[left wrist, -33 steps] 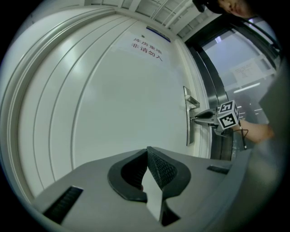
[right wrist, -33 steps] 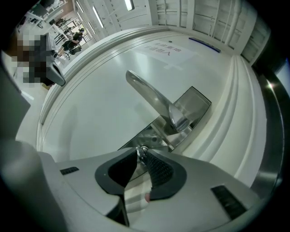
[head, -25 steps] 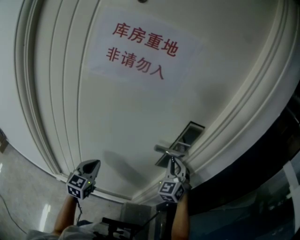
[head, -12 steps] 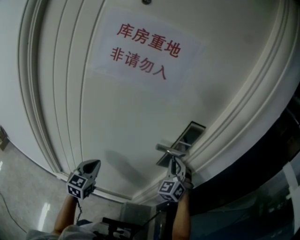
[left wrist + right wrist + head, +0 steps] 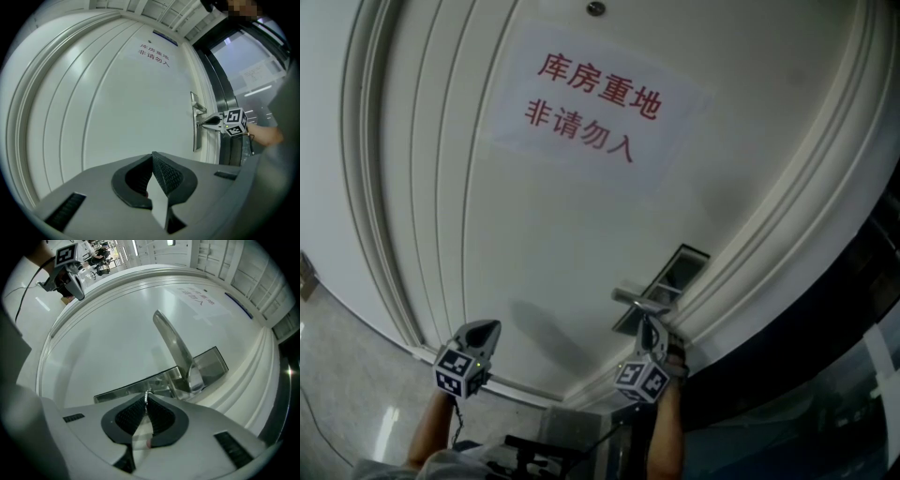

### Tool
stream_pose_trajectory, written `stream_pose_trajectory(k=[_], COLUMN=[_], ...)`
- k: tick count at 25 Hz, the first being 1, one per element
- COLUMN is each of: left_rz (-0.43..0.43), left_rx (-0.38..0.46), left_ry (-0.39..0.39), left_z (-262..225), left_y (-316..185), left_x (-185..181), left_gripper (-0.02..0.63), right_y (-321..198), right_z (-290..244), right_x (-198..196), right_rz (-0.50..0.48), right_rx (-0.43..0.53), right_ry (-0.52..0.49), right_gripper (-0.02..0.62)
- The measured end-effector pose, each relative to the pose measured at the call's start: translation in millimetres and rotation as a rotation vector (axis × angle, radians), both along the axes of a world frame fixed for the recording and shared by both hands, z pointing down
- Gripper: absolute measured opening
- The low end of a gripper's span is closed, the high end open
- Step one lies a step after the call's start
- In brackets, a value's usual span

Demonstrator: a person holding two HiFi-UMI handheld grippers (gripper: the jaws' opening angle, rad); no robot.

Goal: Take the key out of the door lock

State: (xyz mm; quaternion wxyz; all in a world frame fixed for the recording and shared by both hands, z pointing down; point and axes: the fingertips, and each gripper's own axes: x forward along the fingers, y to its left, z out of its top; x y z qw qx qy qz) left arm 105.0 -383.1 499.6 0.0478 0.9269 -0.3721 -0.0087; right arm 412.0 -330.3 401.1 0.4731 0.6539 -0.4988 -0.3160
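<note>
A white panelled door (image 5: 553, 234) carries a steel lock plate (image 5: 675, 272) with a lever handle (image 5: 630, 300). My right gripper (image 5: 650, 325) points at the plate just below the handle. In the right gripper view its jaws (image 5: 146, 400) are shut on a thin metal key (image 5: 146, 394) right in front of the lock plate (image 5: 126, 389). Only the key's edge shows; its blade and the keyhole are hidden. My left gripper (image 5: 487, 330) hangs well to the left of the lock, shut with nothing in it (image 5: 153, 161).
A paper sign with red characters (image 5: 595, 98) is stuck high on the door. Raised mouldings (image 5: 384, 216) frame the panel. A dark glass partition (image 5: 825, 375) stands to the right of the door frame. Pale floor tiles (image 5: 347, 403) show at the lower left.
The head view has tipped slightly, so the sign sits a little lower in the picture. Both grippers hold their places, the right one still shut at the lock plate.
</note>
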Motion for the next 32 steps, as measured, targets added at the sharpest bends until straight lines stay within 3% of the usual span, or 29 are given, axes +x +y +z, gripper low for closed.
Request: stream_pose_trajectory(k=[32], left_rz=[-0.018], left_rx=[-0.006], left_ry=[0.015], left_z=[3], left_y=[4], left_x=[-15], left_gripper=[0.008], right_y=[2], right_z=[5], right_x=[0], right_rz=[0.030], right_rx=[-0.097], right_ry=[0.243], right_gripper=[0.025])
